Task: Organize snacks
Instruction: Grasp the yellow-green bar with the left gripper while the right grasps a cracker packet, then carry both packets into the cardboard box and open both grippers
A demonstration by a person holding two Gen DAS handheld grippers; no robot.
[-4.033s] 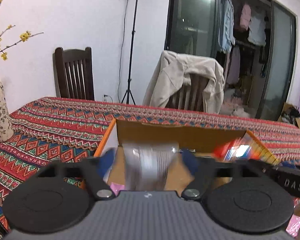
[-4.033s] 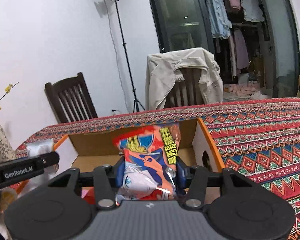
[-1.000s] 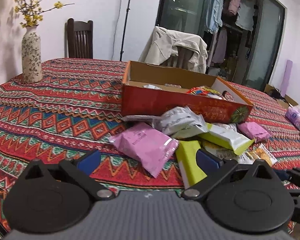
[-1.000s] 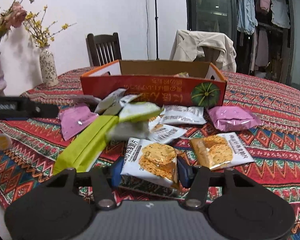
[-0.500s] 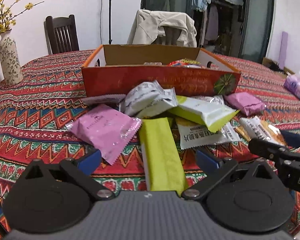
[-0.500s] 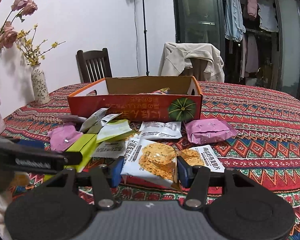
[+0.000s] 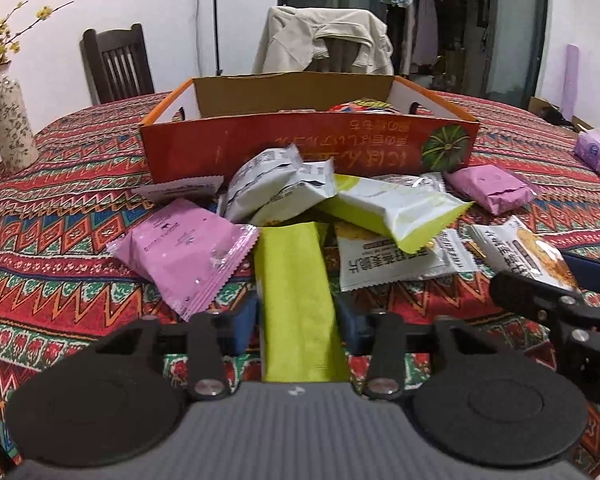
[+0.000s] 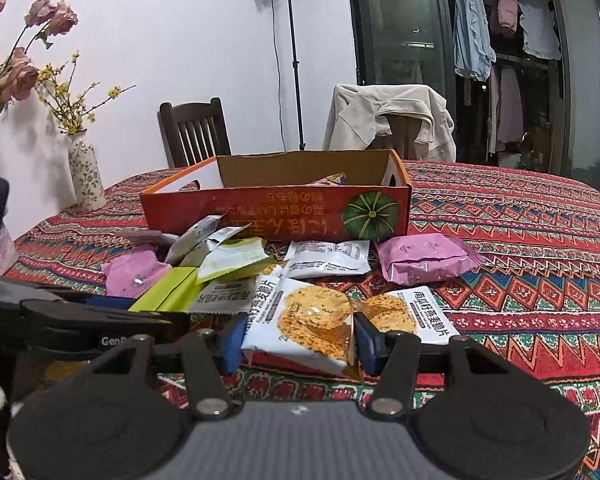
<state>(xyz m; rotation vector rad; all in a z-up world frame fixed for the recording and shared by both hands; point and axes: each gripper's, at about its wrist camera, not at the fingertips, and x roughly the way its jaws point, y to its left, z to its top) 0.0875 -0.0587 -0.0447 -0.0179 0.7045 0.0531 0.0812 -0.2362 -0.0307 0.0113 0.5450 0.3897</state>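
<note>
An orange cardboard box stands on the patterned tablecloth with a few snacks inside. Several snack packets lie in a heap in front of it. My left gripper is shut on a long lime-green packet, which also shows in the right wrist view. My right gripper is shut on a white packet with a golden cracker picture, seen at the right edge of the left wrist view. A pink packet lies left of the green one.
A second cracker packet and a pink packet lie to the right. A patterned vase stands at the table's left. Two chairs stand behind the table, one under a beige jacket.
My left gripper's fingers have closed from wide open onto the lime-green packet. My right gripper still holds the cracker packet and has barely moved.
</note>
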